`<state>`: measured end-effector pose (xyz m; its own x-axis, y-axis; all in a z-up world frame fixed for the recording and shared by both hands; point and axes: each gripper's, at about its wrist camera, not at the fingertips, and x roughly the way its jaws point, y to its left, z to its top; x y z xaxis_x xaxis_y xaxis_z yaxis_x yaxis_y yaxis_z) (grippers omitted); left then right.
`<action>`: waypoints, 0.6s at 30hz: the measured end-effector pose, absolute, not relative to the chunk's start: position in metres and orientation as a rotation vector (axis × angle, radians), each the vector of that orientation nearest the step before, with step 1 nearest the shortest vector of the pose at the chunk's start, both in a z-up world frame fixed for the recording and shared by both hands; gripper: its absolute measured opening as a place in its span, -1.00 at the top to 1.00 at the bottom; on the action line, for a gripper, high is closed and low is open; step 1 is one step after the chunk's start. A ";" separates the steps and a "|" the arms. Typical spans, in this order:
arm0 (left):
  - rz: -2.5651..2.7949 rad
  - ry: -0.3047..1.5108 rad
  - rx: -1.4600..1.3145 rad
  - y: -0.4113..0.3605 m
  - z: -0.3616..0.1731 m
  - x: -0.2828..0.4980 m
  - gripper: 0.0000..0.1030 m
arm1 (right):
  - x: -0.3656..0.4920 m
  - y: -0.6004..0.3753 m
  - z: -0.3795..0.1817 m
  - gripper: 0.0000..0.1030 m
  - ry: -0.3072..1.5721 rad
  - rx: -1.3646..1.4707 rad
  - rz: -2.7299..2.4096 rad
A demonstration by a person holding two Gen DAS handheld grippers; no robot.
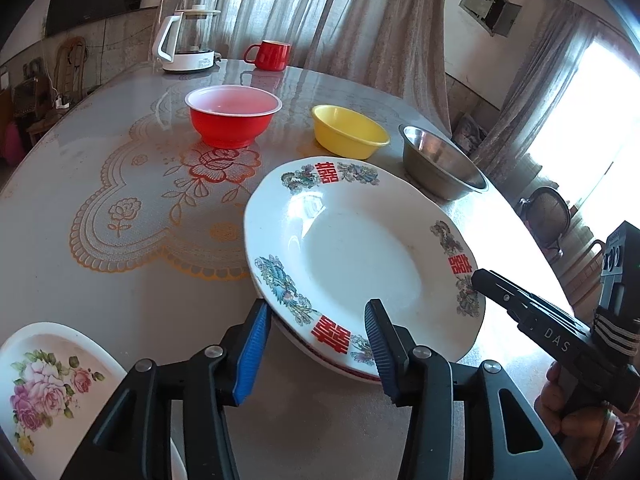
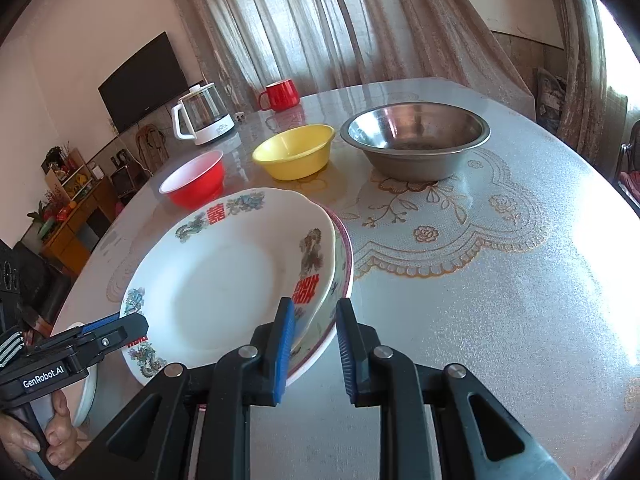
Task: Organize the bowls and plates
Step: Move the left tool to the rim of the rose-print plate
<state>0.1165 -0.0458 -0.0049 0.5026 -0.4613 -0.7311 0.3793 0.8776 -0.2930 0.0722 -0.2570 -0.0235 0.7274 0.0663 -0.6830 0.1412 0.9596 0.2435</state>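
Note:
A white plate with red characters (image 1: 360, 256) (image 2: 224, 280) lies on top of a pink-rimmed plate (image 2: 340, 280) on the table. My left gripper (image 1: 316, 344) is open, its fingers straddling the near rim of the stack. My right gripper (image 2: 314, 344) is open, its fingers astride the right rim of the stack. A rose-patterned plate (image 1: 44, 384) lies at the near left. A red bowl (image 1: 234, 120) (image 2: 196, 184), a yellow bowl (image 1: 348, 132) (image 2: 296, 152) and a steel bowl (image 1: 440, 164) (image 2: 416, 136) stand in a row behind.
A glass kettle (image 1: 188, 40) (image 2: 204, 120) and a red mug (image 1: 270, 55) (image 2: 280, 95) stand at the table's far edge. Curtains hang behind. The round table (image 2: 500, 320) carries a lace-patterned cover.

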 end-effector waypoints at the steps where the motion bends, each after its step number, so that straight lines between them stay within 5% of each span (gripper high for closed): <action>1: -0.511 0.913 -0.098 -0.046 -0.005 0.116 0.05 | 0.072 -0.257 -0.024 0.61 0.759 0.288 -0.041; 18: -0.393 0.863 -0.068 -0.037 0.006 0.100 0.00 | 0.069 -0.244 -0.021 0.43 0.758 0.219 -0.087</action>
<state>0.0995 -0.0365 0.0064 0.5834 -0.3640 -0.7261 0.3094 0.9262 -0.2157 0.0687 -0.2438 -0.0211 0.7236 0.0005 -0.6902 0.1568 0.9737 0.1651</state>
